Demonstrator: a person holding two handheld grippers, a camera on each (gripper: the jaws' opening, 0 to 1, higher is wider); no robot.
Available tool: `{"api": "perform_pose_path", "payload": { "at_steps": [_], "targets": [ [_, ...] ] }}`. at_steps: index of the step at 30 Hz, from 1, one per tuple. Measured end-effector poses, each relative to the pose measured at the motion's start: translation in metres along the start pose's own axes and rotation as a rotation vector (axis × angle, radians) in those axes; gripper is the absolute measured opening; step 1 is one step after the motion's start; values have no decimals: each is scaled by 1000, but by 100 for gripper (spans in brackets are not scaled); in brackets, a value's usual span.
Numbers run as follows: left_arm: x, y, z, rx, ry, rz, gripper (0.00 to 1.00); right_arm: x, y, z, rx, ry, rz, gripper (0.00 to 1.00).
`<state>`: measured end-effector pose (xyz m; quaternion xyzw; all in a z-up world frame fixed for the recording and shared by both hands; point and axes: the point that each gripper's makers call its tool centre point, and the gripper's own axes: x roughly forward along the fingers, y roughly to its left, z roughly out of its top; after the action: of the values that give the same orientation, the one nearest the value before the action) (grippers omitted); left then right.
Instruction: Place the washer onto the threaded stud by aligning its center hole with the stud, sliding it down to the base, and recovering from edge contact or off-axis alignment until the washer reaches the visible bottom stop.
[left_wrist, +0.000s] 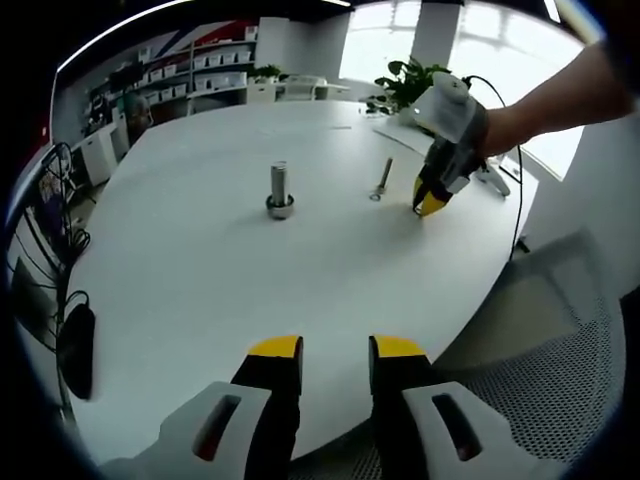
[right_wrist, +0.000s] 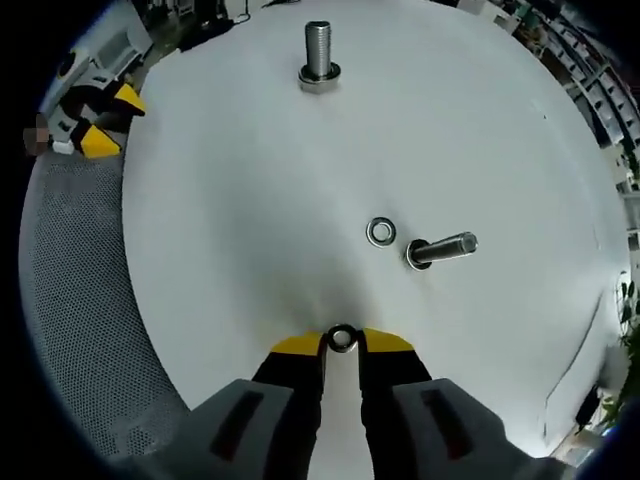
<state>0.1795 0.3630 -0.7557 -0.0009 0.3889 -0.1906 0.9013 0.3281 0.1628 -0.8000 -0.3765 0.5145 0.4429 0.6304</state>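
Two washers are showing in the right gripper view: one small silver ring (right_wrist: 342, 339) is sitting pinched between the yellow tips of the right gripper (right_wrist: 342, 342), low over the white table (right_wrist: 240, 220), while a second washer (right_wrist: 380, 232) is lying flat just beside a bolt (right_wrist: 442, 248) resting on its side. Standing upright well apart from them is the threaded stud (right_wrist: 319, 55), grey and ridged, and no writing is legible anywhere. Hovering over the near table edge, the left gripper (left_wrist: 335, 348) is holding its jaws apart with nothing between them.
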Motion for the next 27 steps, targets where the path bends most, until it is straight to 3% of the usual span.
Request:
{"api": "perform_pose_path", "payload": {
  "at_steps": [10, 18, 27],
  "targets": [
    [-1, 0, 1, -7, -3, 0, 24, 0, 1, 0, -7, -42, -21, 15],
    [-1, 0, 1, -7, -6, 1, 24, -1, 0, 0, 69, -124, -67, 14],
    [-1, 0, 1, -2, -8, 0, 24, -2, -2, 2, 31, -111, -70, 13]
  ]
}}
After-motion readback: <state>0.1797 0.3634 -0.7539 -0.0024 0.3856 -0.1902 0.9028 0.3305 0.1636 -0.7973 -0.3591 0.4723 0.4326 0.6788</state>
